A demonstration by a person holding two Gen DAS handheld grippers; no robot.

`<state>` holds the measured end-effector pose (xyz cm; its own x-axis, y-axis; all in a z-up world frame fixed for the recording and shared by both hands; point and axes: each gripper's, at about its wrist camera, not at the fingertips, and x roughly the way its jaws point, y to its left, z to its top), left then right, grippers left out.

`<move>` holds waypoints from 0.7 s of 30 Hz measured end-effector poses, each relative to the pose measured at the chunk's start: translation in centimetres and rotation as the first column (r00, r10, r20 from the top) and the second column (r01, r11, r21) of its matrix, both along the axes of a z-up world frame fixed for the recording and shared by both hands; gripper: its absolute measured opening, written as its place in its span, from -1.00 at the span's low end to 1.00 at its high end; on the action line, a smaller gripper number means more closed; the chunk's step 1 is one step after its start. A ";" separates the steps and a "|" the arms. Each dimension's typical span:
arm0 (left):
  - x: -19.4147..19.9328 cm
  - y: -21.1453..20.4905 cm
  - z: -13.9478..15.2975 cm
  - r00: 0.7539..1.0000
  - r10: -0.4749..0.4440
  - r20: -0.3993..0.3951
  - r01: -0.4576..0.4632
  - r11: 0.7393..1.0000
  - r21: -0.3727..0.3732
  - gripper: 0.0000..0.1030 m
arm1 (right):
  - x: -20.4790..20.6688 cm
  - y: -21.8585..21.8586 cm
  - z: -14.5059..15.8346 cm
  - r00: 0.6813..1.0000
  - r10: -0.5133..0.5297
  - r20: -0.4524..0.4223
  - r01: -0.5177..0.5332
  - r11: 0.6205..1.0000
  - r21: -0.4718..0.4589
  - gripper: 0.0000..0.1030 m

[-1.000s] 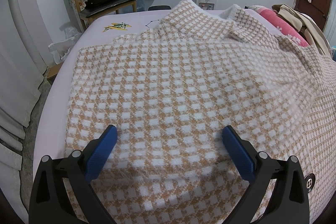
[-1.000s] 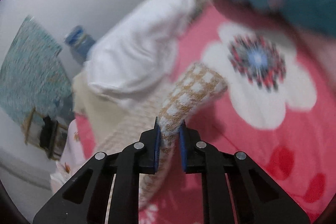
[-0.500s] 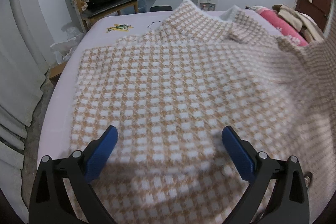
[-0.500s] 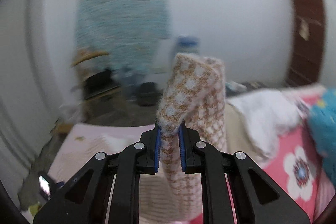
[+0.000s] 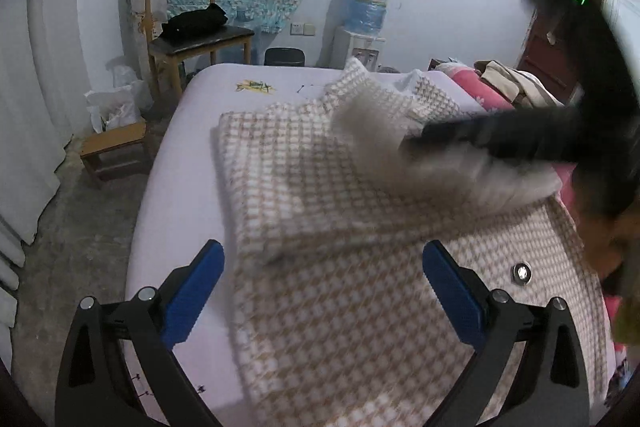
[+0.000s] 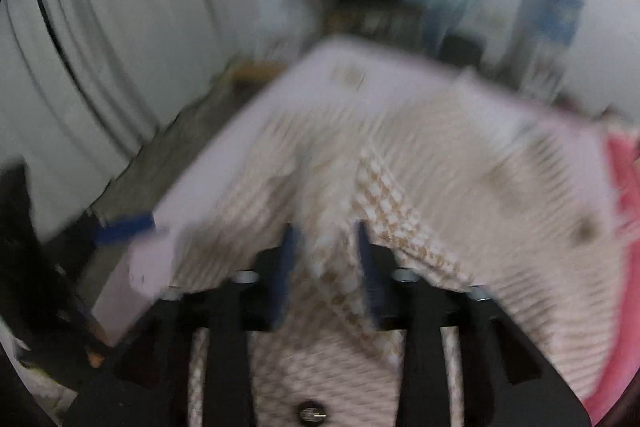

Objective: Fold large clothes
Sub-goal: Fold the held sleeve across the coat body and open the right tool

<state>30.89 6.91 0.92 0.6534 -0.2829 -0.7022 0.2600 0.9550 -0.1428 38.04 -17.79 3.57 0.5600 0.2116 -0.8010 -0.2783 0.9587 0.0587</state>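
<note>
No legible writing, left gripper (image 5: 320, 279) wide over coat (image 5: 360, 307) lower centre, right gripper (image 6: 326, 255) parted, cloth between, grip unclear, snap button (image 5: 522, 271) in left view only

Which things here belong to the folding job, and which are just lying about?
Job:
checked garment
bed
left gripper
right gripper

Lying about:
chair
black bag
water bottle
stool

Both wrist cams look fwd & down over the bed (image 5: 180, 163) from close; shared: coat (image 5: 360, 307), chair (image 5: 192, 39).
</note>
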 end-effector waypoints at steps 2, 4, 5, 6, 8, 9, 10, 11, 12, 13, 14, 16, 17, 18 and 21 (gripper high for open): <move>0.4 0.6 -0.3 1.000 -0.016 -0.009 0.015 1.000 -0.027 0.88 | -0.4 -0.1 -1.7 0.998 0.026 -0.058 -0.024 0.999 0.040 -0.03; 1.4 0.9 -0.1 0.999 -0.032 -0.007 0.032 0.998 -0.057 0.83 | -1.4 -1.7 -1.0 0.998 0.044 -0.050 -0.038 0.992 0.117 0.28; 1.8 0.9 0.1 0.999 -0.041 -0.002 0.041 0.997 -0.071 0.82 | -1.9 -3.2 -0.1 0.999 0.034 -0.028 -0.029 0.988 0.153 0.44; 2.7 1.0 0.4 0.999 -0.052 0.007 0.052 0.994 -0.093 0.80 | -2.5 -4.1 0.7 1.000 0.020 -0.007 -0.019 0.983 0.182 0.46; 3.5 0.5 0.8 0.998 -0.063 0.010 0.064 0.990 -0.127 0.78 | -3.6 -8.5 2.8 0.999 -0.029 0.028 0.020 0.961 0.277 0.48; 4.7 0.4 0.9 0.998 -0.062 0.000 0.061 0.988 -0.143 0.72 | -3.9 -10.9 3.4 0.997 -0.070 0.037 0.055 0.949 0.311 0.50; 5.4 -0.1 0.8 0.998 -0.059 -0.011 0.056 0.988 -0.147 0.64 | -4.3 -13.6 4.1 0.991 -0.125 0.045 0.103 0.936 0.338 0.52; 5.1 -0.8 0.9 0.998 -0.057 -0.020 0.053 0.987 -0.150 0.60 | -4.7 -16.8 4.6 0.979 -0.196 0.049 0.167 0.920 0.354 0.52; 6.5 -1.1 0.7 0.997 -0.055 -0.044 0.048 0.986 -0.160 0.49 | -4.8 -19.7 4.8 0.963 -0.267 0.047 0.233 0.905 0.357 0.52; 7.2 -1.5 0.4 0.997 -0.052 -0.064 0.041 0.985 -0.166 0.40 | -4.8 -21.5 4.8 0.945 -0.325 0.038 0.291 0.887 0.358 0.52; 8.3 -1.8 0.1 0.995 -0.046 -0.094 0.029 0.985 -0.172 0.38 | -5.0 -23.6 4.5 0.925 -0.380 0.020 0.347 0.865 0.363 0.52; 9.0 -2.7 -0.9 0.986 -0.034 -0.166 0.003 0.983 -0.184 0.28 | -5.2 -28.1 3.3 0.880 -0.474 -0.038 0.448 0.800 0.400 0.52; 10.3 -2.8 -1.6 0.977 -0.024 -0.213 -0.016 0.982 -0.187 0.24 | -5.2 -29.9 2.6 0.858 -0.510 -0.067 0.489 0.769 0.412 0.50; 10.7 -3.0 -2.0 0.970 -0.018 -0.243 -0.030 0.981 -0.193 0.20 | -5.2 -30.7 2.1 0.846 -0.527 -0.084 0.511 0.755 0.412 0.46; 12.5 -3.1 -3.4 0.944 -0.008 -0.330 -0.074 0.969 -0.234 -0.04 | -5.2 -32.9 0.0 0.814 -0.559 -0.160 0.571 0.719 0.396 0.32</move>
<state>43.36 3.83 -2.52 0.4114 -0.4518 -0.7916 0.1287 0.8886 -0.4403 32.81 -50.71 3.54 0.6619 0.1709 -0.7299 0.3148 0.8202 0.4776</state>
